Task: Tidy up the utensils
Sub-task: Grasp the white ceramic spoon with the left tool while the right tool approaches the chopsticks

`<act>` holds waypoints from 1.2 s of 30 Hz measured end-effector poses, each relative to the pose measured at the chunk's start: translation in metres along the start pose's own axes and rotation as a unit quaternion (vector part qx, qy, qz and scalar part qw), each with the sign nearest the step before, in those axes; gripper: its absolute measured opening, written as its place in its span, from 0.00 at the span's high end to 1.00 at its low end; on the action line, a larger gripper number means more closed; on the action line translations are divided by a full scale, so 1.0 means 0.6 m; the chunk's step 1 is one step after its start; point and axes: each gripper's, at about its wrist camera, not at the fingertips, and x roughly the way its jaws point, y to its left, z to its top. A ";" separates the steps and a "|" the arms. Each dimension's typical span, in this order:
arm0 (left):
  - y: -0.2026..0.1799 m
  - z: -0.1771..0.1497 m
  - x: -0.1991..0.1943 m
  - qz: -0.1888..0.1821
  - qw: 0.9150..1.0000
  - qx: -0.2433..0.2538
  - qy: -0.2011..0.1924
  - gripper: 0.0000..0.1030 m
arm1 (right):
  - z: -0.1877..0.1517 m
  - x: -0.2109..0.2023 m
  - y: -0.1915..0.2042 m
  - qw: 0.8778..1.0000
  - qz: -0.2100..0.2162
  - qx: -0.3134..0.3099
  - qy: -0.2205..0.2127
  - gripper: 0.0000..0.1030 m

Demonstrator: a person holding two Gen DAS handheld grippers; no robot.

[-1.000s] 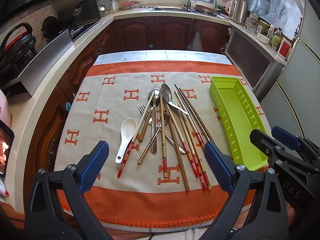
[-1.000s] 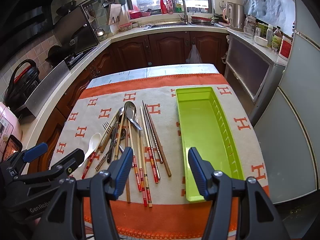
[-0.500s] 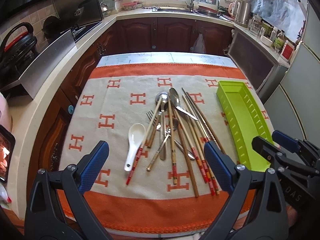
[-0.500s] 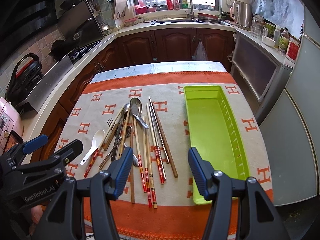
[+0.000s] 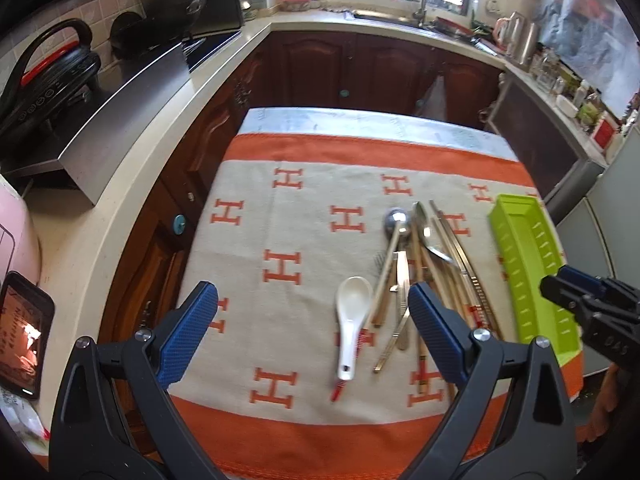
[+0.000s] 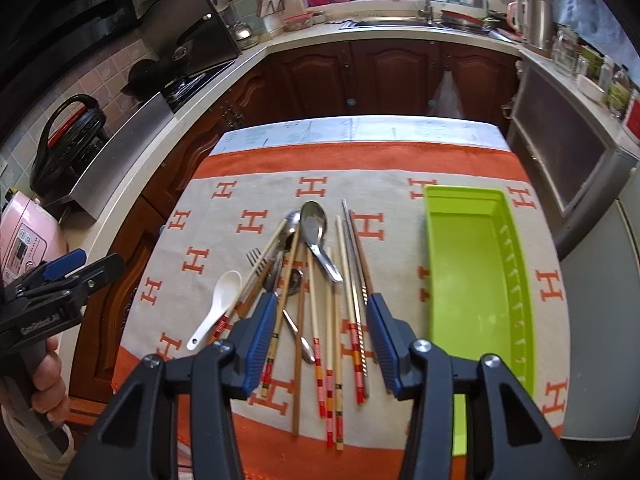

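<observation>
The table [image 6: 360, 136] stands in the middle of a U-shaped kitchen, covered by an orange-bordered cloth [image 6: 256, 188] with H marks that stops short of the far edge. The utensils [image 6: 316, 280] lie in a loose heap at the cloth's middle: chopsticks [image 6: 330, 336] running toward the near edge, metal spoons [image 6: 316, 224] at the far end, a fork [image 6: 254, 258] and a white ceramic spoon [image 6: 218, 300] on the left side. The green tray [image 6: 468, 272] lies empty along the right edge, apart from the heap, with bare cloth between. The cloth's left half and far strip are open. The right gripper [image 6: 320, 336] hangs over the chopsticks' near ends, its jaws closing with several sticks between them but untouched. The left gripper [image 5: 312, 320] hovers over the near left part, fingers spread wide, the ceramic spoon between them, nothing held. Dark wood cabinets [image 6: 392, 76] and pale counters [image 6: 120, 208] ring the table, with a sink [image 6: 400, 22] under the far window.
</observation>
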 end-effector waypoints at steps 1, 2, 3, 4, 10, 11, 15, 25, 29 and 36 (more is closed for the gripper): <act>0.007 0.001 0.011 0.005 1.000 0.000 0.005 0.08 | 0.006 0.009 0.005 1.000 0.006 -0.001 0.006 0.58; 0.015 0.002 0.024 0.013 1.000 0.000 0.012 0.08 | 0.010 0.016 0.010 1.000 0.014 -0.002 0.011 0.60; 0.019 0.001 0.036 0.017 1.000 0.001 0.016 0.08 | 0.015 0.027 0.016 1.000 0.024 -0.005 0.018 0.61; 0.022 -0.001 0.050 0.019 1.000 0.002 0.023 0.10 | 0.020 0.039 0.022 0.999 0.030 -0.005 0.027 0.63; 0.017 -0.026 0.134 -0.003 0.997 0.010 0.078 0.30 | 0.027 0.120 0.048 0.994 0.068 0.001 0.085 0.80; 0.015 -0.031 0.149 -0.007 0.996 0.011 0.088 0.34 | 0.028 0.136 0.051 0.993 0.074 0.006 0.096 0.82; 0.006 -0.042 0.207 -0.025 0.993 0.013 0.118 0.37 | 0.029 0.178 0.057 0.988 0.090 0.024 0.122 0.84; -0.003 -0.052 0.284 -0.072 0.987 0.005 0.141 0.43 | 0.024 0.219 0.074 0.985 0.097 0.027 0.142 0.84; -0.005 -0.056 0.296 -0.076 0.988 0.010 0.137 0.47 | 0.020 0.224 0.069 0.984 0.095 0.029 0.146 0.84; -0.031 -0.060 0.294 -0.078 0.989 0.043 0.121 0.55 | 0.016 0.236 0.072 0.984 0.088 0.026 0.152 0.84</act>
